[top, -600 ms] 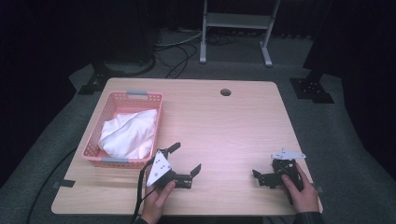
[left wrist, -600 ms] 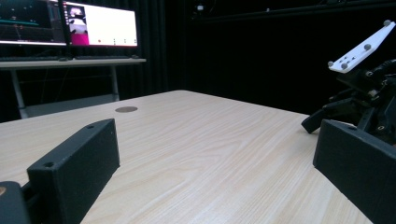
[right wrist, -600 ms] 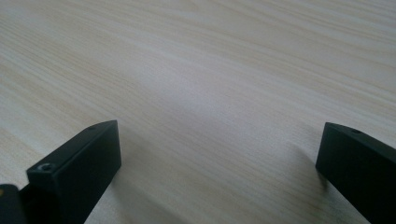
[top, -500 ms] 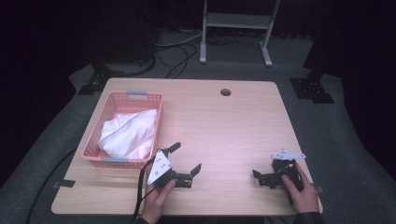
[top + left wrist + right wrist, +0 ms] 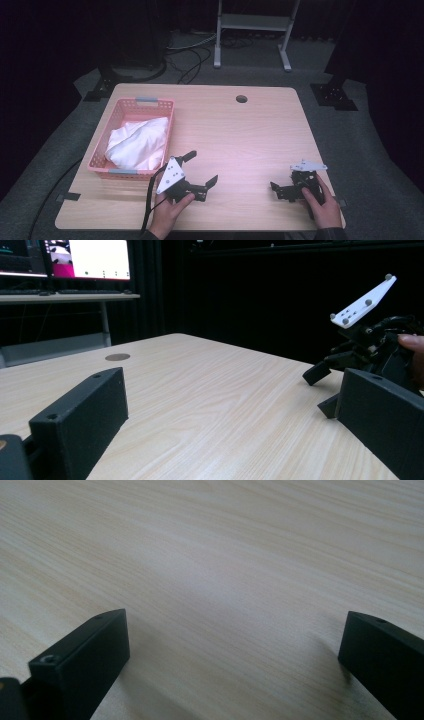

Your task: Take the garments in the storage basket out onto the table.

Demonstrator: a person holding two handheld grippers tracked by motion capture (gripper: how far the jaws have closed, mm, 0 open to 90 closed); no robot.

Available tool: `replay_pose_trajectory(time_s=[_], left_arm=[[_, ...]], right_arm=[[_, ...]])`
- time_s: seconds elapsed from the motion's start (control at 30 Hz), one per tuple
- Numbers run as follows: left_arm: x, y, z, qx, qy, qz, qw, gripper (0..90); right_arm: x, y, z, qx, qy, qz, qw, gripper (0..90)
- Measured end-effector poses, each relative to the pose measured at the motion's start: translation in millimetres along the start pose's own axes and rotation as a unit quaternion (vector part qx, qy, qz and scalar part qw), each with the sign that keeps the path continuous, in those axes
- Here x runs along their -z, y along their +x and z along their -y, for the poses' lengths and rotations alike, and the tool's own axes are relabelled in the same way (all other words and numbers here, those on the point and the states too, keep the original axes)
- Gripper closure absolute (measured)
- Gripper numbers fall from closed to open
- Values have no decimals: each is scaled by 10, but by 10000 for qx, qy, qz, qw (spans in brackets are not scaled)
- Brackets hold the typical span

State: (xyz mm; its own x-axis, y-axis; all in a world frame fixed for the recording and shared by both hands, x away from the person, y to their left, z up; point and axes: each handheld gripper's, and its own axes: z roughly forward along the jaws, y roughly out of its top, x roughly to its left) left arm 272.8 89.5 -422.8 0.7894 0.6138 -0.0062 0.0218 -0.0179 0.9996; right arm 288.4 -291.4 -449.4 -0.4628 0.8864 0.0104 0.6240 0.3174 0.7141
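Note:
A pink plastic basket stands on the left of the wooden table and holds a crumpled white cloth. My left gripper rests low over the table just right of the basket's near corner. It is open, with nothing between its jaws. My right gripper sits near the front right edge, its jaws pointing left. They stand wide apart over bare wood. The left gripper view also shows the right gripper farther off, under its white plate.
A round cable hole lies near the table's far edge. Behind the table a metal stand and cables rest on the floor. A desk with lit monitors shows in the left gripper view. A black cable trails from the left gripper.

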Motion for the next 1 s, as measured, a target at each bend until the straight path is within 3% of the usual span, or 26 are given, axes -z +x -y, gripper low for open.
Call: replay_pose_trajectory(time_s=[0.23, 0.67, 1.0], left_arm=[[18, -18, -136, -50, 90, 156, 9998, 0], [-6, -54, -317, -45, 37, 372, 9993, 0], [-60, -67, -460, -54, 99, 441, 9990, 0]], right_arm=[[0, 0, 0, -2, 0, 0, 10000, 0], [0, 1, 0, -5, -1, 1, 10000, 0], [0, 0, 0, -2, 0, 1, 10000, 0]])
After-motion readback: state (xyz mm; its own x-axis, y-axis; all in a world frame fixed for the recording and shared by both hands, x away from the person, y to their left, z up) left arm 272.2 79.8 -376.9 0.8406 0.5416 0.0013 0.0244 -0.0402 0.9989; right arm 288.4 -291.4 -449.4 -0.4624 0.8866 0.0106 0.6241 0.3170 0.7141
